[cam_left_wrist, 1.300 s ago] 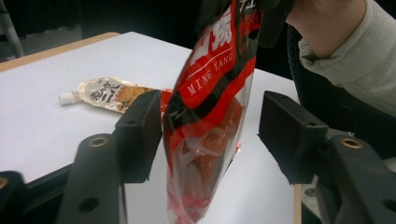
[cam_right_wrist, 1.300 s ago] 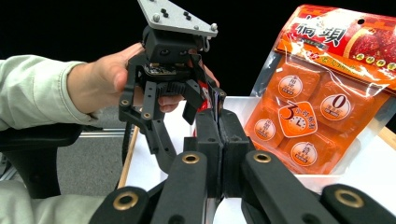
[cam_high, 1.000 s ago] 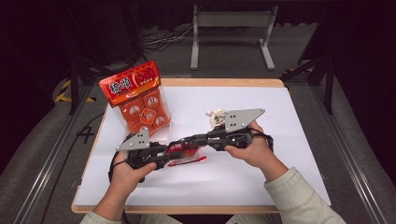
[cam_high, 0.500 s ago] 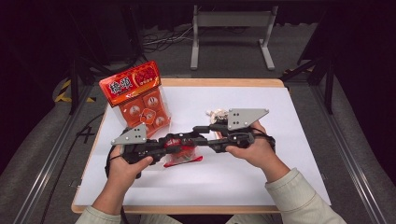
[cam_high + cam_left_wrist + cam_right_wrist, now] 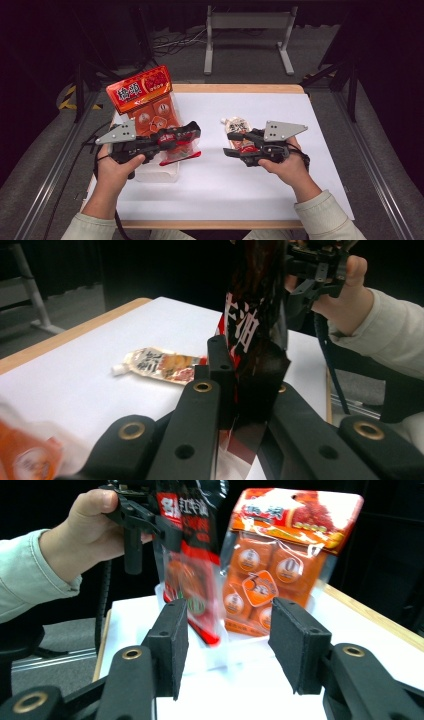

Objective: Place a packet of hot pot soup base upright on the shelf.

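Observation:
My left gripper (image 5: pixel 192 134) is shut on a dark red sauce packet (image 5: pixel 179 149) and holds it above the left of the white table. In the left gripper view the jaws clamp the packet's (image 5: pixel 252 335) lower edge. To the right, my right gripper (image 5: pixel 227 144) has just been opening; it stands open and points left. Nothing lies between its pads (image 5: pixel 175 642), and the held packet (image 5: pixel 187 555) hangs farther off. A small spouted pouch (image 5: pixel 237 125) lies flat just behind the right gripper, also seen as the pouch (image 5: pixel 160 365) in the left gripper view.
An orange snack bag (image 5: pixel 145 97) stands upright at the table's back left, behind the left gripper. A clear plastic tray (image 5: pixel 157 172) sits under the held packet. The white table cover (image 5: pixel 260 185) is bare at front and right. A metal stand (image 5: pixel 247 30) is beyond the table.
The two grippers, close together on the packet before, have drawn apart. The right gripper opened, let go and moved right. The left gripper carried the packet left.

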Demonstrator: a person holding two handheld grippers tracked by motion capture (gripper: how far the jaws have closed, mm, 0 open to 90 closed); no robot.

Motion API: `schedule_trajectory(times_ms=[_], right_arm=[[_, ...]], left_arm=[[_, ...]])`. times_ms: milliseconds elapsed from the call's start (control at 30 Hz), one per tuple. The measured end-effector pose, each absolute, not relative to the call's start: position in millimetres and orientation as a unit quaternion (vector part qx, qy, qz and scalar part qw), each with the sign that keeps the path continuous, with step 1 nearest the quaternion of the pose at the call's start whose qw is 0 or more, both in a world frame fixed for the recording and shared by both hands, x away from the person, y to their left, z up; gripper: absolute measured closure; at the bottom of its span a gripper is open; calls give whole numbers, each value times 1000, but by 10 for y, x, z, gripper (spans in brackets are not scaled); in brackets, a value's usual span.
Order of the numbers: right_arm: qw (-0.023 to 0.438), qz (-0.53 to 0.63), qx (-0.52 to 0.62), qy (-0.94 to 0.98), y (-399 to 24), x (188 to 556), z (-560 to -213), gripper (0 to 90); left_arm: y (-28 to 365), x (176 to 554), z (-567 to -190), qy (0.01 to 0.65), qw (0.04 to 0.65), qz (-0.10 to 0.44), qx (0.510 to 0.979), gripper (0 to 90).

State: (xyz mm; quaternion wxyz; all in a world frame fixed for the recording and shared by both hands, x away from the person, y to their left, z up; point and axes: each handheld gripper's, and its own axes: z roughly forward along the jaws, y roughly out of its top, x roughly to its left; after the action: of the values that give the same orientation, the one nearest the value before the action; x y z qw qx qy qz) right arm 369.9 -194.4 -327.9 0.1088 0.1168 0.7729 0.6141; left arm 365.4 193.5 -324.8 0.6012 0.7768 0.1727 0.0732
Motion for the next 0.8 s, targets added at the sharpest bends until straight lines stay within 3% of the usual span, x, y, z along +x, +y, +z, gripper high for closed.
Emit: schedule_trajectory(times_ms=[533,800], right_arm=[[137,610,169,762,-2339,3585,-3406,509],[140,614,178,756,-2392,3583,-3403,510]], left_arm=[[2505,3710,-3388,195,587,115,777,899],[2587,3740,-3392,199,573,128,785,899]])
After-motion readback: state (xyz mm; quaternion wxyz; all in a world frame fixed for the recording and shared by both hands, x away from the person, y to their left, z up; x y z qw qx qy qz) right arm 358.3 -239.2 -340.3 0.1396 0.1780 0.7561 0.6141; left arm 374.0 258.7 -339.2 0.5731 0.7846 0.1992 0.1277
